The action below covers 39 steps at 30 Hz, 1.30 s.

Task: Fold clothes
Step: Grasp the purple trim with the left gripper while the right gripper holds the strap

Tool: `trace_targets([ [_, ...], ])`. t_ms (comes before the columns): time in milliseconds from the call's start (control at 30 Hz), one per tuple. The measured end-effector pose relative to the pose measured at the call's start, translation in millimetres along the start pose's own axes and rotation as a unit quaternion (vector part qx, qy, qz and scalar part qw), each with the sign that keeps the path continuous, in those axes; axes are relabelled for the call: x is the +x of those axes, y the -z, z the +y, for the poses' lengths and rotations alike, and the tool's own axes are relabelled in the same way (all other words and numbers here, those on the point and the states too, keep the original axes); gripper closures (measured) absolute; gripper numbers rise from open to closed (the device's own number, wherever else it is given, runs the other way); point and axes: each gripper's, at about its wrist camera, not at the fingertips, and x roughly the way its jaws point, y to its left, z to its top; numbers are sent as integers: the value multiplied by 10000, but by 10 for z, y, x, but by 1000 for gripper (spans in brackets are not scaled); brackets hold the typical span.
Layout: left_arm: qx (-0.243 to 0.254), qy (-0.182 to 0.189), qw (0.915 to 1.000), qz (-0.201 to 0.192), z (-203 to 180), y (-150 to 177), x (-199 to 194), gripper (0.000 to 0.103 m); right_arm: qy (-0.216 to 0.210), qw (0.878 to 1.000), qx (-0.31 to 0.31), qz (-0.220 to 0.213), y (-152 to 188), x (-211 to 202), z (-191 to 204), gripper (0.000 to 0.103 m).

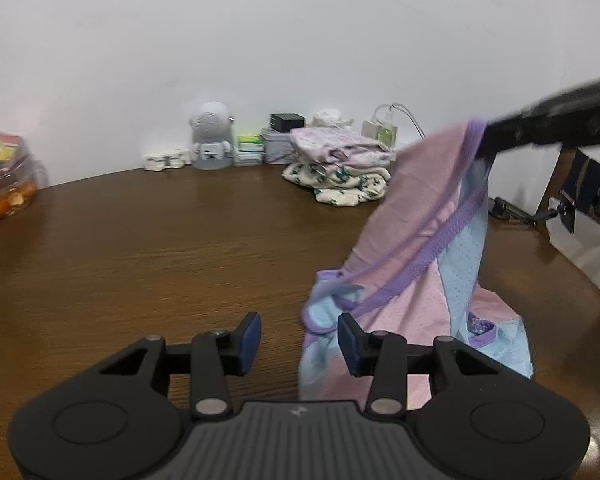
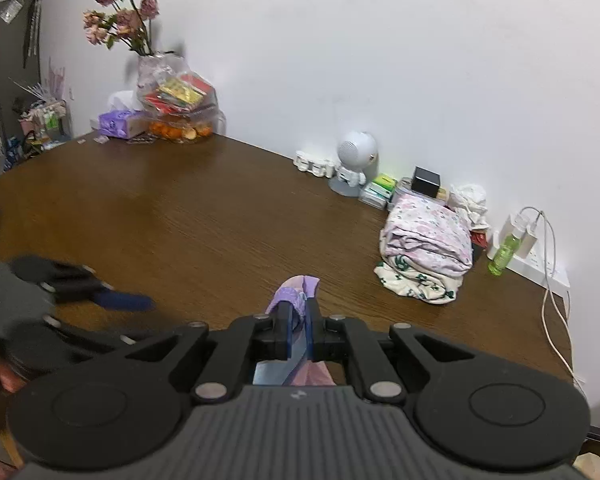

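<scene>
On the brown wooden table (image 1: 140, 248), going left to right in your left wrist view: a clear bag of snacks and oranges (image 1: 4, 184) at the far left edge, then a small white astronaut figure (image 1: 213, 136) by the wall, a few small boxes (image 1: 249, 148) beside it, and a stack of folded clothes (image 1: 338, 168) right of centre. Your left tongs (image 1: 299, 340) are spread wide with nothing between the blue pads (image 1: 249, 340); they sit low over the table, just beside the hanging edge of the garment. The pink, blue and purple-trimmed garment (image 1: 416, 248) hangs at the right, its top pulled up, its lower part bunched on the table. Your right tongs (image 1: 492, 136) come in blurred from the upper right and pinch the garment's purple trim at the top.

In your right wrist view, left to right: the left tongs (image 2: 120, 302) are a blur at the left edge, low over the table. Dried flowers (image 2: 116, 12) in a vase, a purple tissue box (image 2: 118, 124) and the snack bag (image 2: 178, 100) sit at the far corner. At centre your right tongs (image 2: 299, 332) are clamped tight on the garment (image 2: 296, 294), purple trim poking out past the pads. Right of that is the astronaut figure (image 2: 356, 160), then the folded stack (image 2: 424, 248), a green bottle (image 2: 504, 254) and a white power strip (image 2: 540, 264) with a cable.
</scene>
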Motion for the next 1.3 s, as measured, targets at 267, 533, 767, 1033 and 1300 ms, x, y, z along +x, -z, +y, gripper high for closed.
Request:
trace_targets([
  [267,409,230,9989,26,-156,-69,553,74,-239,9992,-207,-254,84,-276,78,98],
  [533,495,-455,9975,-226,-138,-132,362,103,57,9999,32,-99,335,-301,-187,98],
  [767,117,-1205,9882,-941,91,-329,-409,103,-243,9993,224,195,683,80,-170,98],
  [1033,493,-1218,9821,-1350,-126,-269,-943,103,-408,9988,191,168,820,381,129,97],
  [1300,922,-1381,9752,-1466,-167,-65,-1403,103,-651,9971,268,284,767,301,181,97],
])
